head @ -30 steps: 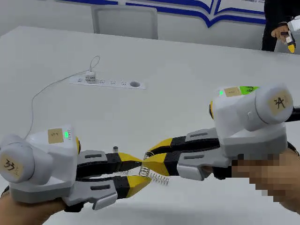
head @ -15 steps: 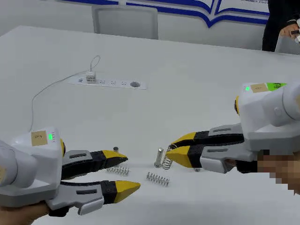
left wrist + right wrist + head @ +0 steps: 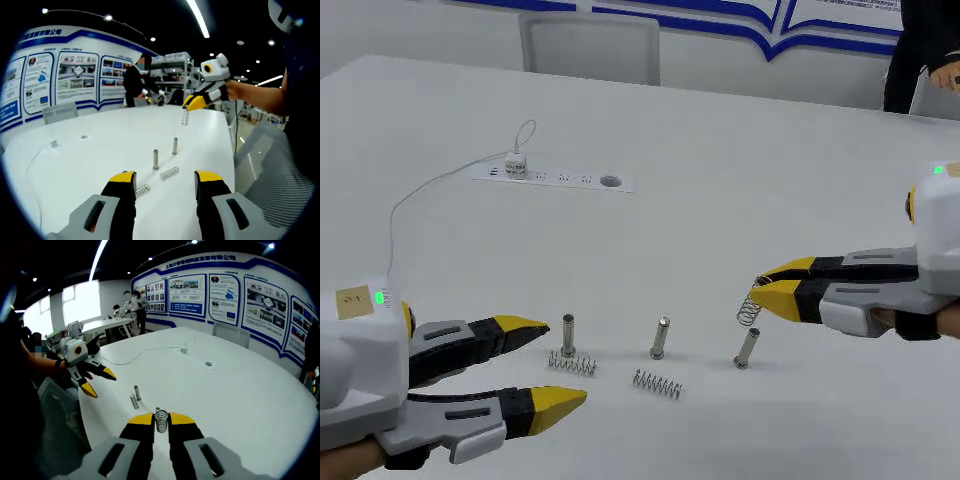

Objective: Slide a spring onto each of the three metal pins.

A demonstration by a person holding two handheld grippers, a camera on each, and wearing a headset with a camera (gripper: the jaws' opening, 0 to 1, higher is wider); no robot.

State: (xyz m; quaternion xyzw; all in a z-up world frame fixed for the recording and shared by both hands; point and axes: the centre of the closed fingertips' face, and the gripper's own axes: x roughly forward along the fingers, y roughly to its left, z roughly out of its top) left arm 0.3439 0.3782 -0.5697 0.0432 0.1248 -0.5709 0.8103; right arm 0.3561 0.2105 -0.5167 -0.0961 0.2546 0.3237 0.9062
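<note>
Right tongs (image 3: 757, 286), clenched on a spring (image 3: 748, 311), had swung over the right-edge pin (image 3: 746, 348), ready to thread; released left tongs (image 3: 567, 362) withdrew.

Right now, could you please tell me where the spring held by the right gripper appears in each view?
Head view: spring, right of centre, above the rightmost pin.
Left gripper view: spring, above centre.
Right gripper view: spring, bottom centre.
Shared landmark: the right gripper pinching it.
</note>
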